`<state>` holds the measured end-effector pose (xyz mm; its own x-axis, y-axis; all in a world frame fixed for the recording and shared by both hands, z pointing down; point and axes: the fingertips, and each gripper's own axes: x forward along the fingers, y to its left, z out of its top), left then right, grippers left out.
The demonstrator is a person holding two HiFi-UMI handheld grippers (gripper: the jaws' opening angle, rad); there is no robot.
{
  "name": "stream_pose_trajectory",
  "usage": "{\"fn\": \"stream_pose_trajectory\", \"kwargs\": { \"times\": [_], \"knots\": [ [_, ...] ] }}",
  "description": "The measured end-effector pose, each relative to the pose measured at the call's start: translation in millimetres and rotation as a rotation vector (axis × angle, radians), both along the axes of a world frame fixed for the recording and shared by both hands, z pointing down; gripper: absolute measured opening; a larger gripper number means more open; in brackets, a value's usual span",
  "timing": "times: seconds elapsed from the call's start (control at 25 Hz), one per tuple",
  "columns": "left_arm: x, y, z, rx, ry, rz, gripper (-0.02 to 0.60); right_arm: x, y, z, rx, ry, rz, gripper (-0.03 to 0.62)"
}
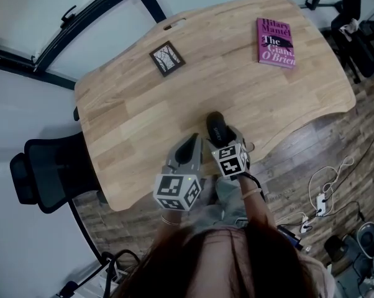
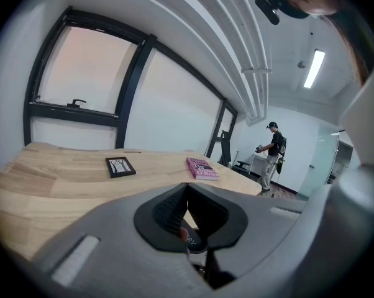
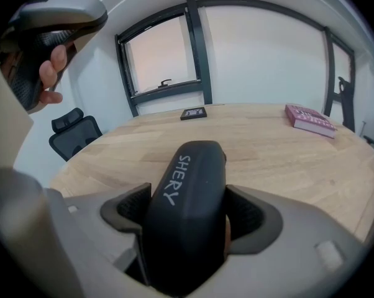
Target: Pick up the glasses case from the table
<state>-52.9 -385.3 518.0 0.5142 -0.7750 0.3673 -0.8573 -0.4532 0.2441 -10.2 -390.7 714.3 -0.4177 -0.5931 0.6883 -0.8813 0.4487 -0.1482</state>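
Smooth, rounded black glasses case (image 3: 187, 210)

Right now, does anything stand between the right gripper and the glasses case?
Nothing visible does. The glasses case lies on the table, between the open jaws of the right gripper. The pink book and the picture frame lie far behind it.

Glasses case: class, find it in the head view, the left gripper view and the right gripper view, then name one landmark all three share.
Head view: the glasses case lies lower centre, near the table's near edge.
Left gripper view: only a dark sliver of it shows, low, past the jaws.
Right gripper view: centre, large, between the jaws.
Shared landmark: the pink book.
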Motion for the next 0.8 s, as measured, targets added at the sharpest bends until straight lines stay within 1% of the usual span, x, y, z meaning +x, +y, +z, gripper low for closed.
{"fn": "stream_pose_trajectory", "kwargs": {
  "times": [0.24,0.4,0.64,0.8],
  "knots": [
    [0.9,2.3,-0.3,-0.002,0.002,0.001,0.009,4.6,-1.0,-0.1,0.001,-0.032,0.038,0.362],
    [-2.6,3.1,-2.2,0.001,0.005,-0.006,0.011,5.8,2.3,-3.9,-0.012,-0.071,0.068,0.356],
    [-9.0,7.5,-6.9,0.014,0.007,-0.017,0.011,9.3,4.7,-14.1,0.016,-0.084,0.088,0.354],
    [-11.7,16.2,-11.5,0.023,0.010,-0.023,0.011,10.0,8.4,-30.5,0.040,-0.096,0.092,0.354]
  ]
}}
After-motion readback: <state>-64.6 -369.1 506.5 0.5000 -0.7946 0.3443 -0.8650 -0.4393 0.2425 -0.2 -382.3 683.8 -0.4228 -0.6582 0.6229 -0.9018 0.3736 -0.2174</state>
